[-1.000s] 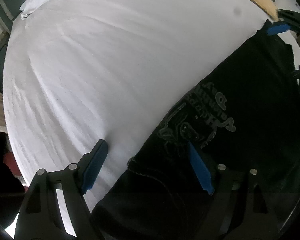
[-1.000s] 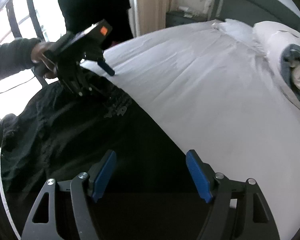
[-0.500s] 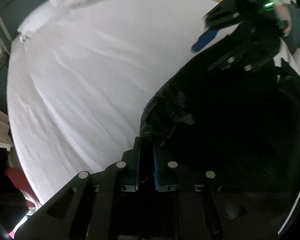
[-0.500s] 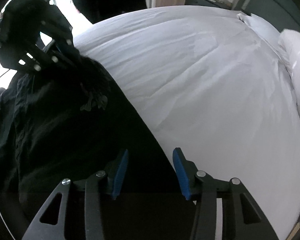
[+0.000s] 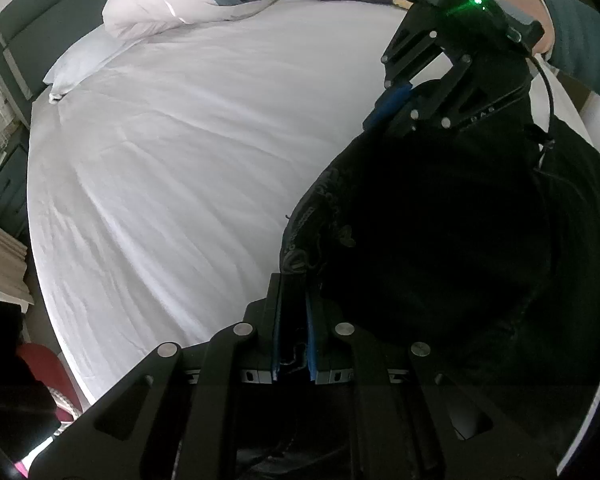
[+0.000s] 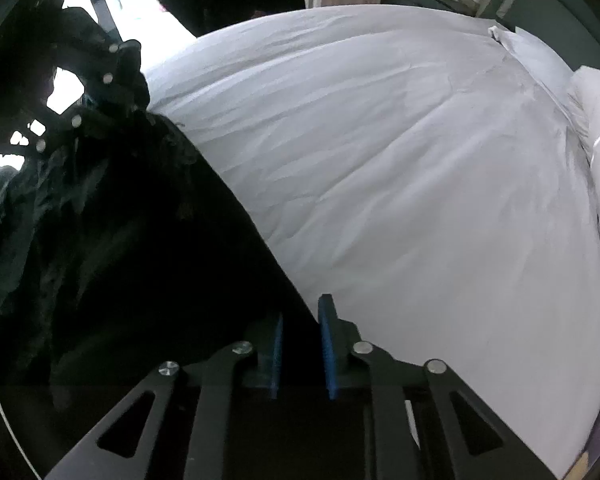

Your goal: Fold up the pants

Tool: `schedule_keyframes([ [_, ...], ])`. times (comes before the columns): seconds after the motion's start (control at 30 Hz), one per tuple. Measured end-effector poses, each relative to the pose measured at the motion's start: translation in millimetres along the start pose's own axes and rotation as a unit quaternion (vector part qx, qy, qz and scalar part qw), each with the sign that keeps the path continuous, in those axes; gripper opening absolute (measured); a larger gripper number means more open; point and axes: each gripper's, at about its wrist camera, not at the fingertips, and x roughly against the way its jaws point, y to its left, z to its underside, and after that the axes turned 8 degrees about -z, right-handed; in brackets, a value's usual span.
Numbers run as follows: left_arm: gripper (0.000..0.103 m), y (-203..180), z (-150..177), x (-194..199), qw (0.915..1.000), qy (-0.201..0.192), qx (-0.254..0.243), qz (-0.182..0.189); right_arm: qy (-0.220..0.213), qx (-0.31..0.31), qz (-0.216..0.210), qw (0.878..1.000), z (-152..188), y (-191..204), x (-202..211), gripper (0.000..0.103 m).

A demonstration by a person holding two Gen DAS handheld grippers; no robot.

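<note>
Lying along the near edge of the white bed (image 5: 180, 184), black pants (image 5: 440, 248) bunching upward between the two tools. Clamping a fold of the cloth, left gripper (image 5: 293, 332) with blue pads nearly together. Pinching the far edge of the same garment, right gripper (image 6: 300, 344), pads close with dark cloth between them. Stretching wide and bare beyond the cloth's edge, sheet reaching toward the pillow (image 5: 160, 4) at the headboard. Differing from a second ago: both sets of jaws then gaping over flat fabric, now closed and lifting it
</note>
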Motion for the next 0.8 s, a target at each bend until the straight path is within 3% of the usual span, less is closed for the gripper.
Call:
schedule_keyframes([
  [0.13,0.008,-8,3,6,1.0,-0.002,0.002,-0.001,-0.004,-0.024,0.0,1.0,0,6,3,0.004],
  [0.33,0.008,-18,10,21,0.9999,-0.012,0.007,-0.007,-0.054,-0.129,-0.019,0.99,15,10,18,0.004],
  [0.47,0.008,-28,18,43,0.9994,-0.026,0.019,-0.012,-0.118,-0.244,-0.058,0.961,33,12,37,0.004],
  [0.57,0.008,-39,26,59,0.999,-0.035,0.024,-0.014,-0.176,-0.322,-0.099,0.925,56,19,48,0.004],
  [0.63,0.008,-51,34,72,0.9988,-0.039,0.022,-0.02,-0.217,-0.368,-0.134,0.894,77,30,53,0.004],
  [0.7,0.008,-67,45,83,0.9987,-0.041,0.016,-0.027,-0.243,-0.39,-0.156,0.874,90,44,55,0.004],
  [0.8,0.008,-88,64,99,0.9987,-0.042,0.02,-0.024,-0.254,-0.399,-0.158,0.867,103,79,56,0.004],
])
